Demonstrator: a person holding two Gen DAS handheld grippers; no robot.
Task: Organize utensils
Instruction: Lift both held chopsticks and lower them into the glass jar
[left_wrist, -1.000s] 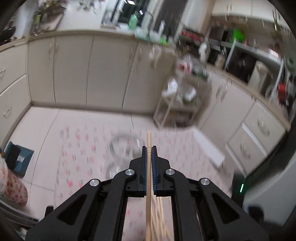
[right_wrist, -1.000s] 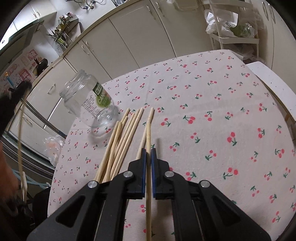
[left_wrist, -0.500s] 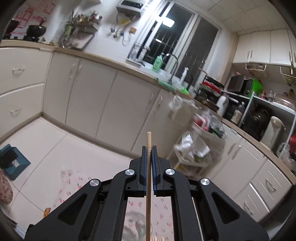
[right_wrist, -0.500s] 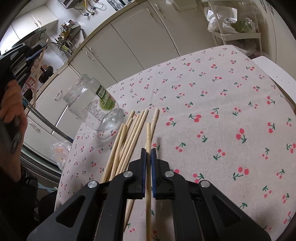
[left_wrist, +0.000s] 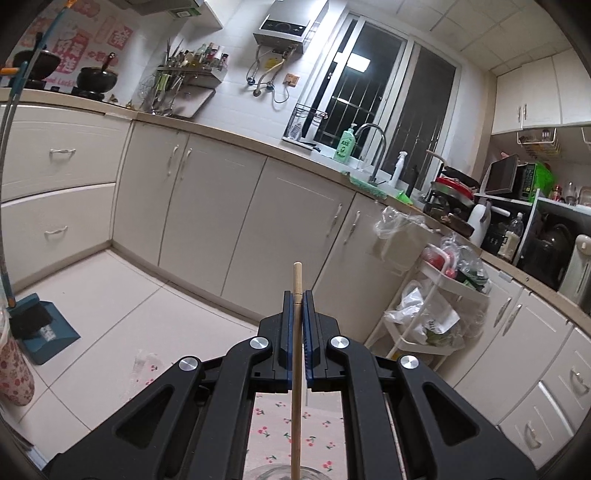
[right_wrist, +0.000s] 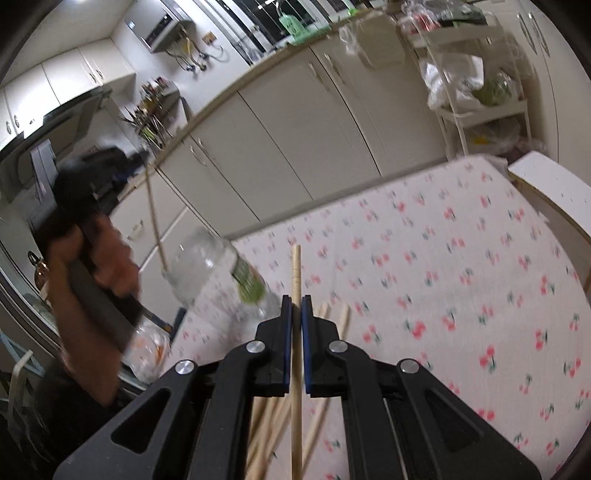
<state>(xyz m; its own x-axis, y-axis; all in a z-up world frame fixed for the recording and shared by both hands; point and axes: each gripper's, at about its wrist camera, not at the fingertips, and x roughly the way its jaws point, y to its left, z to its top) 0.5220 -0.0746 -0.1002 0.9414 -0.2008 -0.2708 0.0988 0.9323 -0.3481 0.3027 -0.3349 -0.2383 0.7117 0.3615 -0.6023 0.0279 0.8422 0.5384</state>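
Looking from the right wrist view, you have the cherry-print tablecloth (right_wrist: 461, 266) spread ahead, with the glass jar (right_wrist: 218, 273) standing near its left edge, just left of your right gripper (right_wrist: 295, 306) and beyond the loose chopsticks (right_wrist: 334, 321) lying beside it. The jar's mouth faces up, so each stick must go in roughly upright. Your left hand (right_wrist: 99, 254) is the nearer one: it hangs above the jar, and its chopstick (left_wrist: 296, 332) slants down with its lower tip at the mouth. Your left gripper (left_wrist: 297, 299) is clamped on that stick. Your right gripper is clenched on another chopstick (right_wrist: 295, 295), lifted clear of the pile.
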